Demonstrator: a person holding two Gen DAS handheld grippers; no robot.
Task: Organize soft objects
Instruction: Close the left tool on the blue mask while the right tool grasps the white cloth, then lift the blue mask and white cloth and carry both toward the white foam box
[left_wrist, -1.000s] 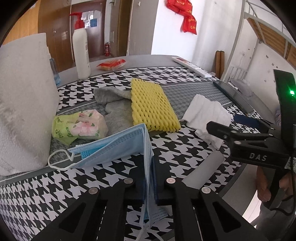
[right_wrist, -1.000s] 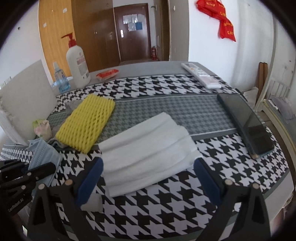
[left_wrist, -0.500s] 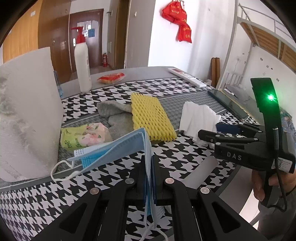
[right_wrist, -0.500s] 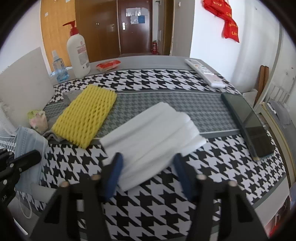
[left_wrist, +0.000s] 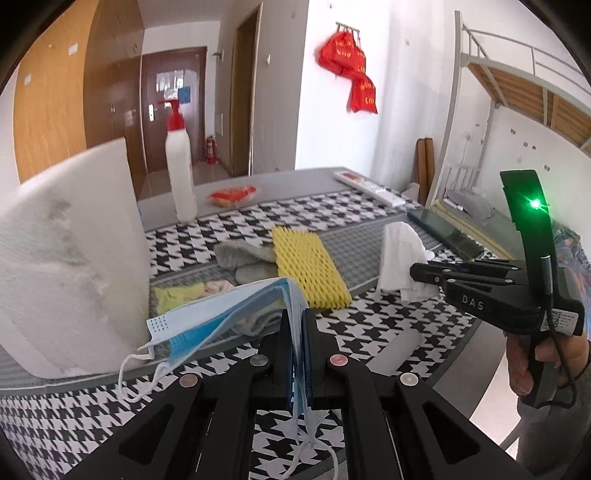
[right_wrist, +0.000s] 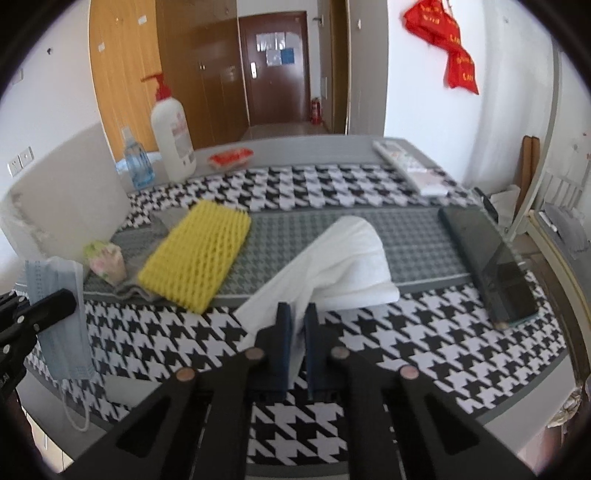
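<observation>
My left gripper (left_wrist: 298, 317) is shut on a blue face mask (left_wrist: 225, 310) and holds it above the near table edge; the mask also shows hanging in the right wrist view (right_wrist: 62, 306). My right gripper (right_wrist: 299, 314) is shut on the near edge of a white folded cloth (right_wrist: 343, 251) and lifts that edge off the table; the cloth also shows in the left wrist view (left_wrist: 400, 258). A yellow foam net (right_wrist: 199, 254) lies on a grey cloth (left_wrist: 243, 258). A floral tissue pack (right_wrist: 105, 258) lies left of it.
A white foam board (left_wrist: 70, 251) stands at the left. A pump bottle (right_wrist: 171, 140), a small blue bottle (right_wrist: 136, 166), a red packet (right_wrist: 231, 157), a remote (right_wrist: 410, 170) and a dark phone (right_wrist: 491, 258) lie on the houndstooth tablecloth (right_wrist: 424, 332).
My right gripper closed from wide open onto the white cloth and raised its near edge. My left gripper rose with the mask still held.
</observation>
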